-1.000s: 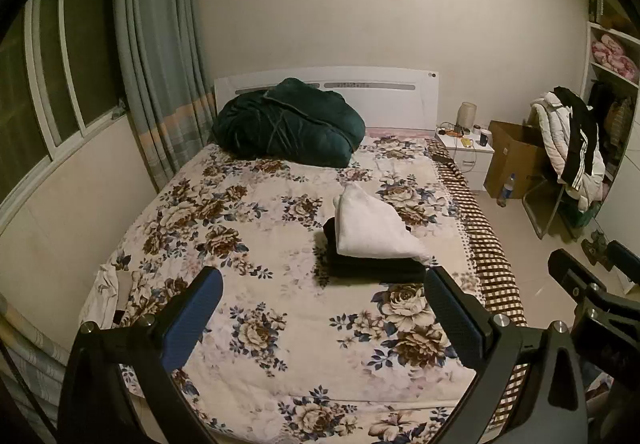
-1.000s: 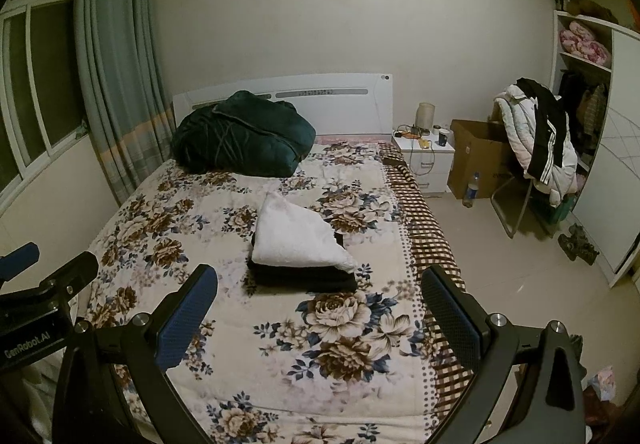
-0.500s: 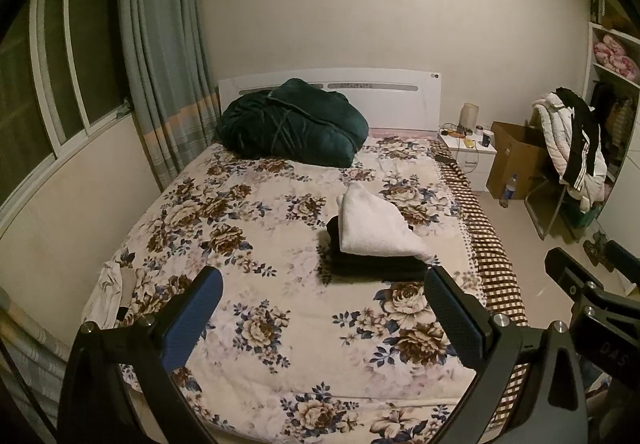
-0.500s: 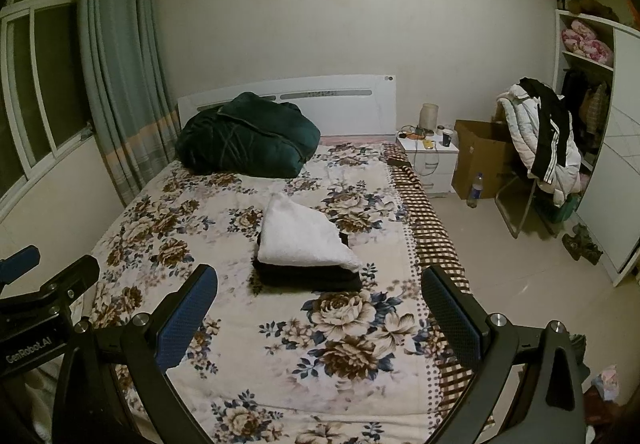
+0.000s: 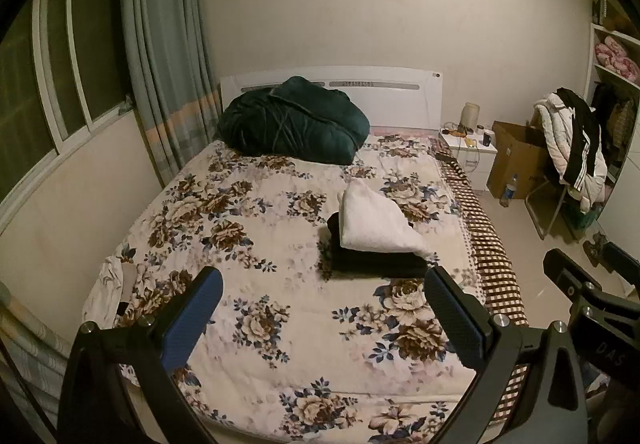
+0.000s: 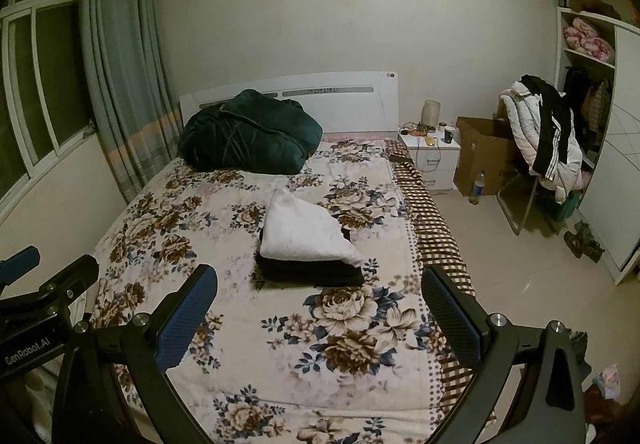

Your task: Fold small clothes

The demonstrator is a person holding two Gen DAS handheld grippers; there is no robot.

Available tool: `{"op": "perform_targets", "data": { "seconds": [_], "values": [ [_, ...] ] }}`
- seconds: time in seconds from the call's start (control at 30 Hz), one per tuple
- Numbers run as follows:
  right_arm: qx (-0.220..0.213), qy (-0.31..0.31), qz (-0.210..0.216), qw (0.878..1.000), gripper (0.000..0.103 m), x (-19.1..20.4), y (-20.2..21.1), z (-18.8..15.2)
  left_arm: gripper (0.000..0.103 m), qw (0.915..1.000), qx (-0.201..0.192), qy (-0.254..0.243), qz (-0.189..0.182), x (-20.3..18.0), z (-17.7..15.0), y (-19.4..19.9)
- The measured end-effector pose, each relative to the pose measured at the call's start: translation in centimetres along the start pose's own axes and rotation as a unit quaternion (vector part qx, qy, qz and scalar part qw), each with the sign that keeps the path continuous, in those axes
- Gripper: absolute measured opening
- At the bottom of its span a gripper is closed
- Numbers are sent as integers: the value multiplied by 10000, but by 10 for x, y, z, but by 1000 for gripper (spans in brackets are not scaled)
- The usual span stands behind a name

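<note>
White garment (image 5: 376, 220): folded, lying on top of the dark folded clothes (image 5: 376, 264), mid-bed towards the right edge.
Floral bedspread (image 5: 248, 244): bare around the stack.
Left gripper (image 5: 320, 308): jaws wide apart, empty, held above the foot of the bed.
Right gripper (image 6: 320, 308): jaws wide apart, empty, alongside.
Change: both views have drawn back slightly over the last second; stack unmoved.
Reading: folding of this stack looks finished.
Remaining: crumpled pale cloth (image 5: 105, 284) at the left bed edge, possibly next.

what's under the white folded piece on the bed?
The white folded garment sits on a stack of dark folded clothes, on the floral bedspread. How many dark pieces is unclear; their tops are covered.
</note>
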State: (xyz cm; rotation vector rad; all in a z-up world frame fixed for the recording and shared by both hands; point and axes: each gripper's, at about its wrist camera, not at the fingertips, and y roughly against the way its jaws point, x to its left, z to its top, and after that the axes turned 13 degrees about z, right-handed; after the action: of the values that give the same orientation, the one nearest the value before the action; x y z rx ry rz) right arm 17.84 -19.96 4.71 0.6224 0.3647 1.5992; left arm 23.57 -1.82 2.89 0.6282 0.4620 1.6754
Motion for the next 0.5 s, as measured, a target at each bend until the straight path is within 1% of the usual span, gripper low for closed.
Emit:
{"op": "perform_targets", "data": {
  "seconds": [0.23, 0.5],
  "values": [
    [1, -5, -2, 10000, 103, 3, 0, -5, 103, 10000, 17, 22, 20, 0, -5, 4],
    [0, -14, -5, 10000, 103, 0, 1, -2, 103, 10000, 15, 4, 8, 1, -4, 3]
  ]
}}
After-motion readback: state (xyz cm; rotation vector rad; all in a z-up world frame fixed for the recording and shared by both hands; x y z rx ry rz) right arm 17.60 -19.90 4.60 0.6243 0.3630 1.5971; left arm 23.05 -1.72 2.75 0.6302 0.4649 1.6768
